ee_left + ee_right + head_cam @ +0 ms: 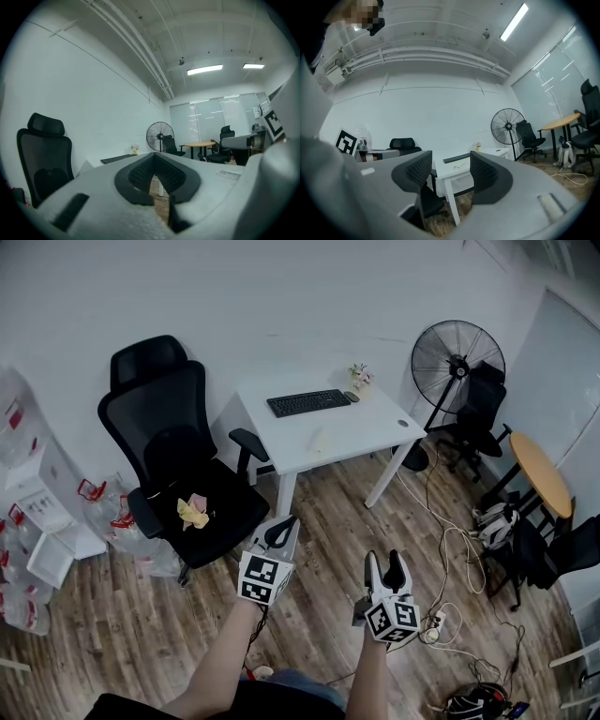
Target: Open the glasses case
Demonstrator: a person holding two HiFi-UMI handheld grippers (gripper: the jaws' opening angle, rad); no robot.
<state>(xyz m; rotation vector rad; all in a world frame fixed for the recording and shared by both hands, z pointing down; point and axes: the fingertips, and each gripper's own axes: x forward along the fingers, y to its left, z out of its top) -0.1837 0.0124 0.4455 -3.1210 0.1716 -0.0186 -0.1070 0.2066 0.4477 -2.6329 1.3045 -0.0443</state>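
Floorboards [323, 512] separate the white surface [375, 432] from the left claw [278, 533], pinched together and empty, and the right claw [386, 565], gaping wide and empty. A black chair [173, 442] stands at the surface's left, a fan [457, 360] at its right. On the surface, a pale blur by the keyboard [308, 402] (probably the glasses case [322, 440]) is too small to confirm.

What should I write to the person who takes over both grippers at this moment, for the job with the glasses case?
Left gripper: shut, empty, held in the air.
Right gripper: open, nothing between its jaws.
Things: a small pale object lies on the white desk, on the near side of the keyboard. It may be the glasses case, but it is too small to tell.
Done: nothing; both grippers are well short of the desk.
Left: go up to the desk, find the case, steady it, open it.
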